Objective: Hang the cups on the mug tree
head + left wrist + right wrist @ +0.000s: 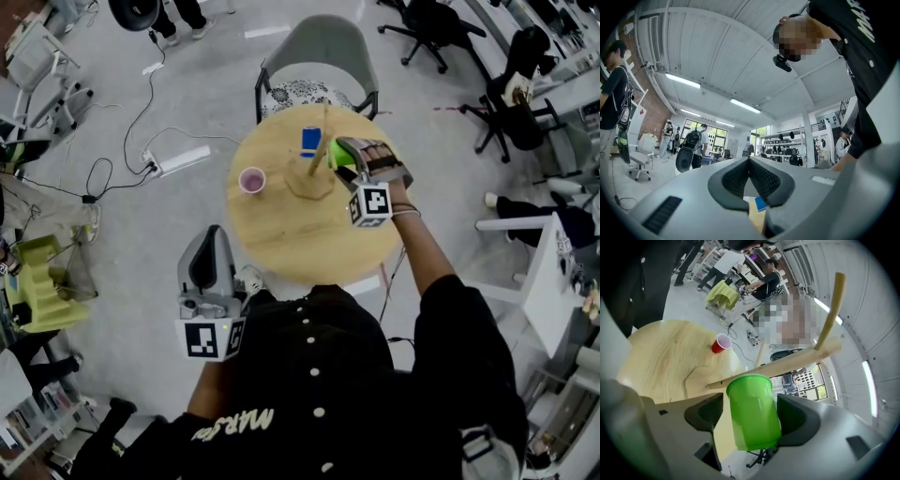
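Left gripper [749, 161] is parked off the bench [281, 239], well back from the mug tree [317, 167]. Its jaws are together with nothing in them, so it's idle and out of the way. Red cup [251, 179] stands upright on the bench left of the tree, probably next up. Blue cup [310, 141] is at the tree's far side; can't tell if it's hung. Right gripper [751, 404] is just right of the tree, green cup [752, 413] between wide jaws, rim toward a branch, presumably so a peg can enter. One pad touches the cup wall and there's a sliver of gap at the other. Grip looks slack, likely letting go onto the tree.
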`<state>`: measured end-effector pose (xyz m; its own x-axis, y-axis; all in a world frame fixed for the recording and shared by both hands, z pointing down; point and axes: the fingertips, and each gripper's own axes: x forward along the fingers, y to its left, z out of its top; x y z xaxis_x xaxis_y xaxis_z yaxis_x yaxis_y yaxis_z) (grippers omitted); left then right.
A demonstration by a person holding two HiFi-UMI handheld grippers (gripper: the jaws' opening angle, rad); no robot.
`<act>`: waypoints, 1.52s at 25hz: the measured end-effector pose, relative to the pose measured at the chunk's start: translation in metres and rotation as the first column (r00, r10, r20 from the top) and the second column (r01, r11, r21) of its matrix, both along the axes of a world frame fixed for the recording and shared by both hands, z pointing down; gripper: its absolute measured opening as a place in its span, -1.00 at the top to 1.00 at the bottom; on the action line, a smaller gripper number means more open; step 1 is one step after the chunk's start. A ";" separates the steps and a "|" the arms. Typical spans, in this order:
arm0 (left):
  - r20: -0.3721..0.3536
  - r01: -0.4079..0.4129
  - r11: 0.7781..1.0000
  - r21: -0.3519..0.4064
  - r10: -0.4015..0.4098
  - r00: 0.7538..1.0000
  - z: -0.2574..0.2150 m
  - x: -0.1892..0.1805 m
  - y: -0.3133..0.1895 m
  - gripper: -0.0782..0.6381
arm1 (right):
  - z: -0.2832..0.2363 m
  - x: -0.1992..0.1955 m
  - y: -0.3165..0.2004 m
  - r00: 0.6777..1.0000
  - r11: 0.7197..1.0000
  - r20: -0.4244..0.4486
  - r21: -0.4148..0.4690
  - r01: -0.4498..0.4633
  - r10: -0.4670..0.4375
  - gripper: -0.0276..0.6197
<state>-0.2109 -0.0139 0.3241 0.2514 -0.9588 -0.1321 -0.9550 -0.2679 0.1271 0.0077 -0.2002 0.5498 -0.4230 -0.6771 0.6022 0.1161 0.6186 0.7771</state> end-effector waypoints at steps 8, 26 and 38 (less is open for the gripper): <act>0.014 -0.018 1.000 0.010 0.018 1.000 -0.007 0.006 -0.004 0.80 | -0.029 0.001 0.016 0.952 0.991 0.276 -0.056 -0.125 0.135 -0.23; 0.031 -0.056 0.998 0.023 0.055 0.998 -0.012 0.008 -0.011 0.80 | -0.019 0.011 0.083 0.455 0.849 0.717 -0.451 -0.274 0.528 -0.17; 0.077 0.014 0.999 -0.051 -0.010 0.997 0.015 -0.042 -0.006 0.80 | 0.061 -0.097 0.097 0.468 0.758 0.628 -0.634 -0.155 0.622 -0.19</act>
